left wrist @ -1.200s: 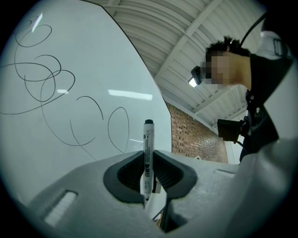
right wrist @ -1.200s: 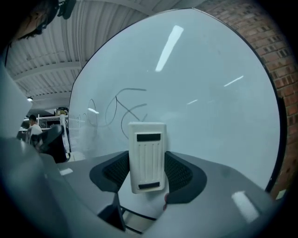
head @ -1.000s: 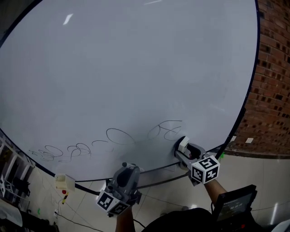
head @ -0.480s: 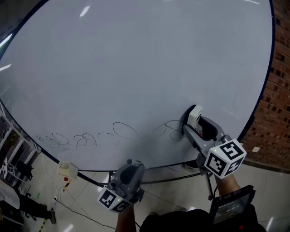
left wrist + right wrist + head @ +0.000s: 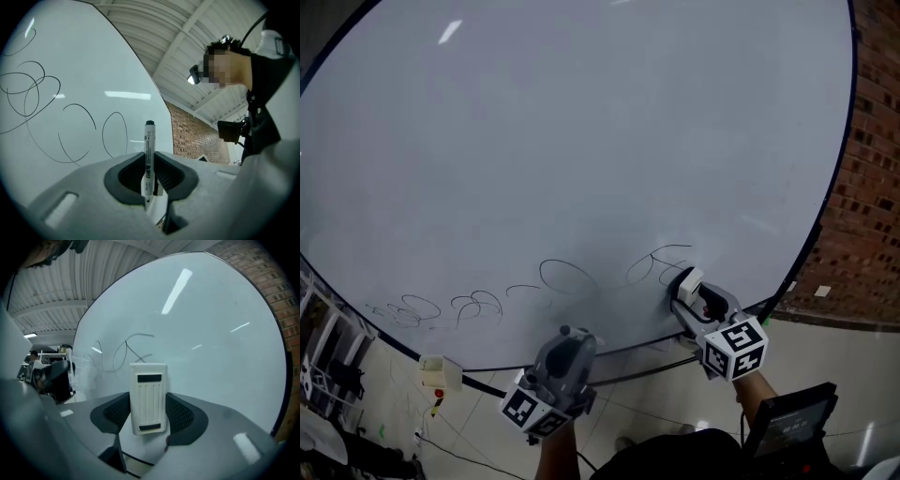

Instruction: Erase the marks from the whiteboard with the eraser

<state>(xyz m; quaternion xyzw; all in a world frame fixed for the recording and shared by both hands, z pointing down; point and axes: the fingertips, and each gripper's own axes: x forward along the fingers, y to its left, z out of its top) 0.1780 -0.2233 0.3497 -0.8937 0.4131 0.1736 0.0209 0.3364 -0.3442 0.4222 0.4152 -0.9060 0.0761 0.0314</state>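
Currently: right gripper (image 5: 688,292) clamped on white eraser (image 5: 149,397). Eraser at lower right of whiteboard (image 5: 581,141), just beside rightmost loop of black marks (image 5: 654,265); contact with surface unclear. Left gripper (image 5: 566,339) low, near board's bottom edge, jaws closed on marker (image 5: 149,157), black end pointing outward. More scribbles (image 5: 441,309) along board's lower left. Brick wall (image 5: 867,187) at right.
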